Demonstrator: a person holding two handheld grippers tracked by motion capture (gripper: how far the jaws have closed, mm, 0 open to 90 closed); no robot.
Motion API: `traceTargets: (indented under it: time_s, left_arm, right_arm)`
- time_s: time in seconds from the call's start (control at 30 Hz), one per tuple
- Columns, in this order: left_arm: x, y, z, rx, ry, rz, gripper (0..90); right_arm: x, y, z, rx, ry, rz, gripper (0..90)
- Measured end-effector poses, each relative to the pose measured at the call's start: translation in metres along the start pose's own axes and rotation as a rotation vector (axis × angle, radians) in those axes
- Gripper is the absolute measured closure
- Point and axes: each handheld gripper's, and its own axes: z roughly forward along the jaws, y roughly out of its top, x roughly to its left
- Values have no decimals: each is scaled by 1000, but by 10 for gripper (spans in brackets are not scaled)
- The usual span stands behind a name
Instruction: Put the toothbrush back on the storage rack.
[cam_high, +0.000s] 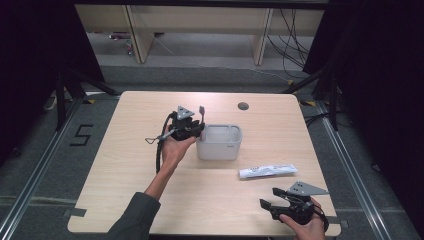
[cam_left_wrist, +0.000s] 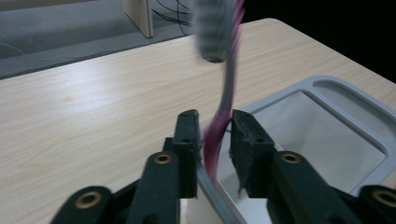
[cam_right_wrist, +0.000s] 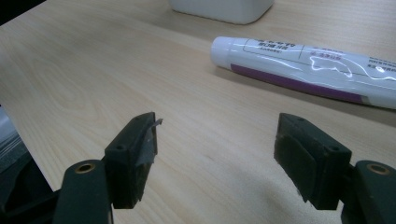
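A toothbrush (cam_left_wrist: 226, 88) with a pink handle and grey head stands nearly upright between the jaws of my left gripper (cam_left_wrist: 215, 128), its image blurred. It leans on the left pad, and a gap shows at the right pad, so the jaws are open. Its lower end hangs just inside the near rim of a grey-white container (cam_left_wrist: 355, 100). In the high view, the left gripper (cam_high: 199, 131) is at the left wall of the container (cam_high: 220, 147), and the toothbrush (cam_high: 201, 112) sticks up above it. My right gripper (cam_right_wrist: 217, 144) is open and empty, short of a white toothpaste tube (cam_right_wrist: 303, 65).
The toothpaste tube (cam_high: 267, 171) lies flat to the lower right of the container, and the right gripper (cam_high: 265, 206) rests near the table's front right corner. A round cable hole (cam_high: 243, 106) sits in the table behind the container. Bare wood lies to the left.
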Motion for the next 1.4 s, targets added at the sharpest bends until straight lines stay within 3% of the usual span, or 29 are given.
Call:
traceTargets:
  time_s: [0.1, 0.2, 0.37, 0.7, 0.83, 1.1, 1.13, 1.17, 1.2, 1.4]
  left_arm:
    - [1, 0, -2, -16, 13, -3, 592]
    - [3, 2, -6, -11, 30, -31, 477]
    - [4, 2, -13, -3, 27, -27, 388]
    - [6, 1, -29, -1, -5, -28, 318]
    - [7, 0, -35, -3, -38, -52, 289]
    - [11, -14, -50, 1, -66, -59, 260]
    - [12, -15, -52, 0, -72, -57, 255]
    - [13, -17, -54, 2, -66, -60, 255]
    - [14, -18, -57, 4, -66, -61, 249]
    - [19, -31, -71, -1, -86, -65, 207]
  right_arm:
    - [0, 0, 0, -3, -3, -3, 306]
    - [0, 0, 0, 0, -2, 2, 306]
    - [0, 0, 0, 1, -7, 3, 306]
    - [0, 0, 0, 3, -6, 7, 306]
    - [0, 0, 0, 3, -5, 10, 306]
    - [0, 0, 0, 3, -9, 9, 305]
    - [2, -1, 0, 9, 4, 45, 306]
    - [2, -1, 0, 9, 4, 45, 306]
    - [0, 0, 0, 4, -3, 15, 305]
    - [-1, -1, 1, 4, -6, 16, 306]
